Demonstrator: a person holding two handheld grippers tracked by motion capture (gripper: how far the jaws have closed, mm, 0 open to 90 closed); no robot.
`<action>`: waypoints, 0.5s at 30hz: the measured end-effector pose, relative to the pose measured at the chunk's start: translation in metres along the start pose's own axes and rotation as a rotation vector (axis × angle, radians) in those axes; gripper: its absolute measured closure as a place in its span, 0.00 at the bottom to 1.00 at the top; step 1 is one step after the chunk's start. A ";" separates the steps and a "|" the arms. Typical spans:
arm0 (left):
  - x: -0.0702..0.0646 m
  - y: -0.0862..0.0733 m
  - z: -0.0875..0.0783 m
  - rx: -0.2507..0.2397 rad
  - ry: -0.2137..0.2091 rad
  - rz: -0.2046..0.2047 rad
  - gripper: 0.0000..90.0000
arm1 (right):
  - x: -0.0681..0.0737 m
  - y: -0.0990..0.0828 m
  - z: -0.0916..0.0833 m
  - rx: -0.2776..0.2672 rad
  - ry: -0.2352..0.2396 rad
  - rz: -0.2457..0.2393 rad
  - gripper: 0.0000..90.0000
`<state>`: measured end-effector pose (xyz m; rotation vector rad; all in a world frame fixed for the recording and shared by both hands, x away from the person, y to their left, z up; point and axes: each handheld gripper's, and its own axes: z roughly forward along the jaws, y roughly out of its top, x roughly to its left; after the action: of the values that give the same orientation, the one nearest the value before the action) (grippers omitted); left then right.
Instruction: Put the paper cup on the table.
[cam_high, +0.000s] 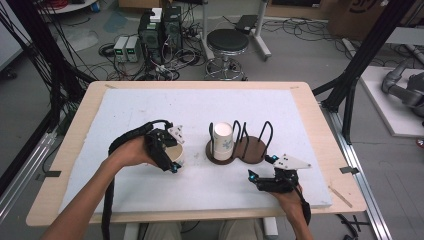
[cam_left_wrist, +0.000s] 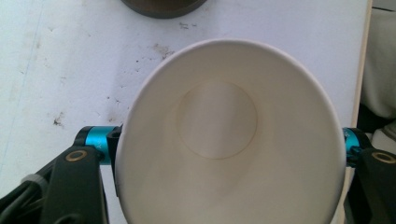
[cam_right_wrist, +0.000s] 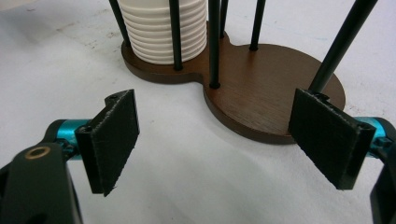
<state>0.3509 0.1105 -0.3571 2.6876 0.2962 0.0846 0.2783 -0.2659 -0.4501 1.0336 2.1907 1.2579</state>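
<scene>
While one paper cup (cam_high: 176, 155) sits clamped in the left gripper (cam_high: 167, 150), the cup holder (cam_high: 250, 150) waits half filled.

From the high view, a stack of cups (cam_high: 223, 141) stands in the holder's left bay, the right bay bare; the held cup is near it on the white board (cam_high: 150, 107), not yet placed, by my reading. The left gripper view looks into the empty cup (cam_left_wrist: 229, 140), jaws pressing both sides. The right gripper view shows jaws wide apart, empty, and the stack's ribbed rims (cam_right_wrist: 163, 32).

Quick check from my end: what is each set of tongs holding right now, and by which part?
The left tongs grip a white paper cup across its sides, just below the open rim. The right tongs are open and hold nothing, near the wooden cup rack.
</scene>
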 end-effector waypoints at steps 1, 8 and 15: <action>0.000 0.001 0.002 0.003 0.000 0.001 0.33 | 0.000 0.000 0.000 0.002 0.001 -0.002 0.18; 0.004 0.011 0.017 0.044 0.007 0.007 0.33 | 0.000 0.000 0.000 0.002 0.005 0.005 0.18; 0.007 0.018 0.028 0.070 -0.002 0.006 0.33 | -0.001 0.000 0.000 0.003 0.013 0.003 0.18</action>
<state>0.3636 0.0846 -0.3752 2.7583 0.2962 0.0738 0.2795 -0.2666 -0.4502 1.0334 2.2022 1.2672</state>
